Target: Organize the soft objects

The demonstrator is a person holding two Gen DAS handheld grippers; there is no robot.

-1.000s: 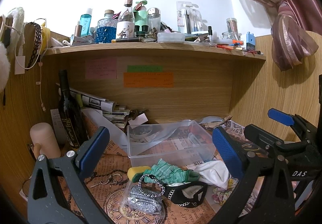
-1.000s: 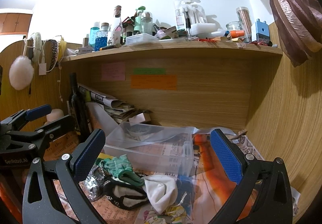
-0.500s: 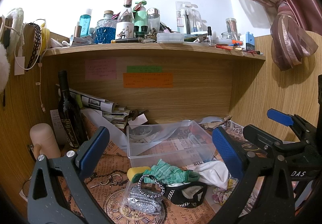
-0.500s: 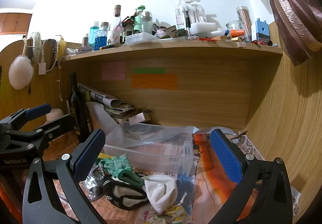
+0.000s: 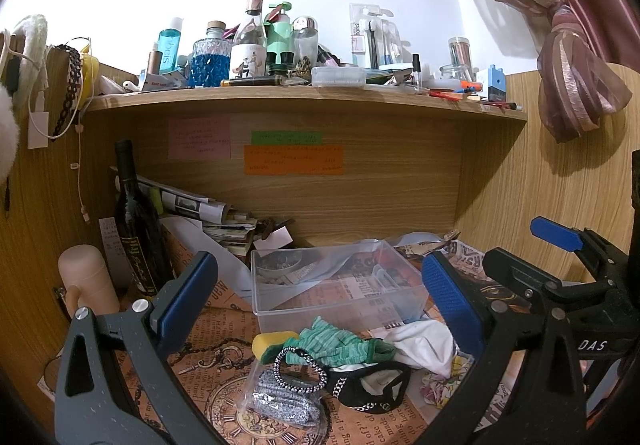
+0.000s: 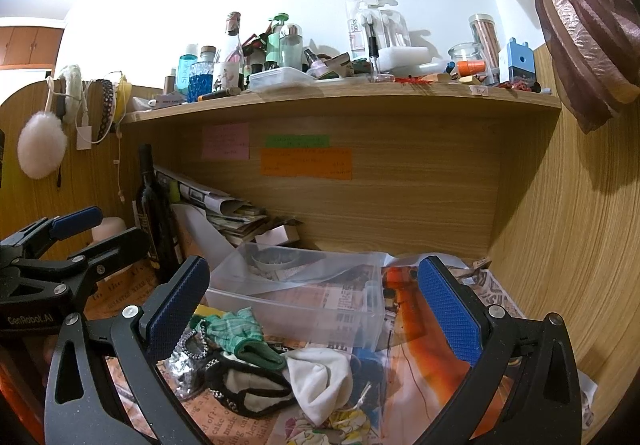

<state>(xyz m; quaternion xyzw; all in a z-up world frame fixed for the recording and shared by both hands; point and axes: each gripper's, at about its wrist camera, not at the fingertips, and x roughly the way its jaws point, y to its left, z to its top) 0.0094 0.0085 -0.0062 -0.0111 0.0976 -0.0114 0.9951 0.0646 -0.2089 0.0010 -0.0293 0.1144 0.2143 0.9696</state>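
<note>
Hovering over the near edge of the desk, the left gripper is held with its jaws spread wide and nothing between them; the right gripper is likewise held wide open and empty. Against the pictures from a second ago almost nothing is changed: both tools are kept at the same height and aim, and the heap is undisturbed. From this it is judged that no grasp has been started and the sorting is at its very beginning.

Nearest to the grippers, a heap of soft things is seen on the printed paper covering the desk. A crinkled clear bag with a beaded band on it lies at the front, touching a black-trimmed cloth item. Just behind these, a green knitted glove is draped over a yellow sponge, and a white cloth is bunched to the right of the glove. A floral scrap lies in front of the white cloth.

Beyond the heap, a clear plastic bin stands just behind it, with no soft items seen inside; it is judged the likely destination. Farther back, a dark wine bottle stands upright at the left beside stacked papers, and a cluttered shelf runs overhead.
</note>
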